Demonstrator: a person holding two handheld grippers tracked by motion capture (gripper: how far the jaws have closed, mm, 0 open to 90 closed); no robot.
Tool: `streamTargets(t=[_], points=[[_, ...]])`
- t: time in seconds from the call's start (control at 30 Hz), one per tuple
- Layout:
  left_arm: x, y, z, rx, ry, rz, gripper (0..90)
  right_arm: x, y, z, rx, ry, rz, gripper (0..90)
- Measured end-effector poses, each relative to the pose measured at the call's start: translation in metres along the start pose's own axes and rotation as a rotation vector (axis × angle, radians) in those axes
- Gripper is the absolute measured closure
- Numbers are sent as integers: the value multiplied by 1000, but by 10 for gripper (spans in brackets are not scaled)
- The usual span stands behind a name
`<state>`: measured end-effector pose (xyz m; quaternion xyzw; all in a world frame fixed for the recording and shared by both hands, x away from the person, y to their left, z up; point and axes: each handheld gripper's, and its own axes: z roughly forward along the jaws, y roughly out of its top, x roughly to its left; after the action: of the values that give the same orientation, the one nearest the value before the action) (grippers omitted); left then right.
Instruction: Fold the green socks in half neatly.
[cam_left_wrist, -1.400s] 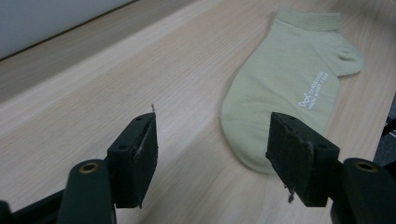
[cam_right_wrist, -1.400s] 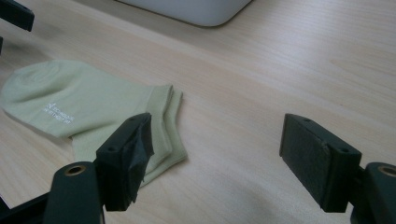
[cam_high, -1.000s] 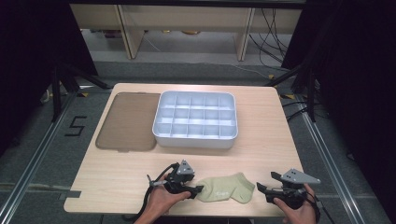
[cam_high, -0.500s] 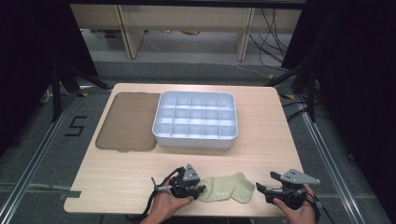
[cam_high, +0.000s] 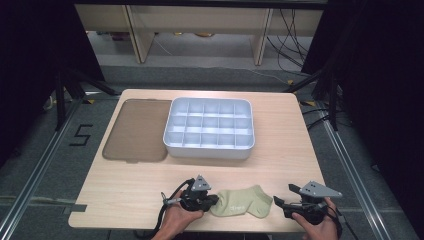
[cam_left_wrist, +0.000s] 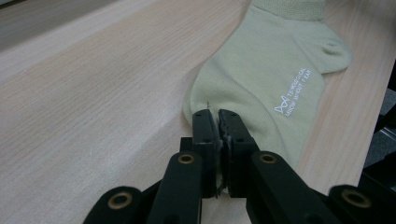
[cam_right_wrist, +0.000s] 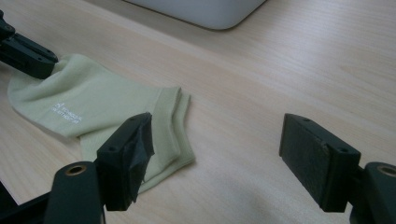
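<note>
We have a big wooden counter (cam_high: 125, 195) in front of us. On it, far from us, sits a white tray (cam_high: 210, 127) cut into many little boxes, all of them bare. A flat brown lid (cam_high: 135, 130) lies just beside the tray, on its left.

Near our edge of the counter lies a pale green sock (cam_high: 242, 201), flat, with small white letters on it. Its toe end points to our left hand and its open cuff points to our right hand.

Our left tool (cam_left_wrist: 217, 128) is squeezed closed on the toe end of the sock. Only a small bit of cloth sits between its jaws. Our right tool (cam_right_wrist: 217, 154) is wide open and holds nothing. It waits just beside the cuff, with one jaw over the cuff's edge.

What could go wrong? We think the sock could slip out of the left tool if we pull or lift fast, since the bite is so small. The sock lies close to the counter's near edge, so a slip could send it to the floor. The right tool could also close on bare wood and miss the cuff, or catch only one layer, and then the sock would bunch up.
</note>
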<state>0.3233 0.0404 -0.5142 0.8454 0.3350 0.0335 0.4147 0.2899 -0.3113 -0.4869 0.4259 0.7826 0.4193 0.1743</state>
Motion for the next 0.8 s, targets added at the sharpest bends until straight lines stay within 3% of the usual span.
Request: streamTargets(t=[0.03,0.07,0.17,0.2,0.33,0.6,0.8], points=[[-3,1,0,-11,-2,-3,855,3,0,-1,21,-3,29,266],[-3,1,0,-11,-2,-3,855,3,0,-1,21,-3,29,266],[-3,4,-3,12,2,46,856,0,0,-1,5,0,-5,267],[-4,5,-4,3,-2,38,856,3,0,-1,20,0,34,267],[-4,8,-9,9,-18,52,857,2,0,-1,17,0,24,267],[-11,18,-21,-26,-45,47,858,2,0,0,18,5,29,267],[-10,26,-40,-30,-66,64,858,2,0,1,9,9,27,267]])
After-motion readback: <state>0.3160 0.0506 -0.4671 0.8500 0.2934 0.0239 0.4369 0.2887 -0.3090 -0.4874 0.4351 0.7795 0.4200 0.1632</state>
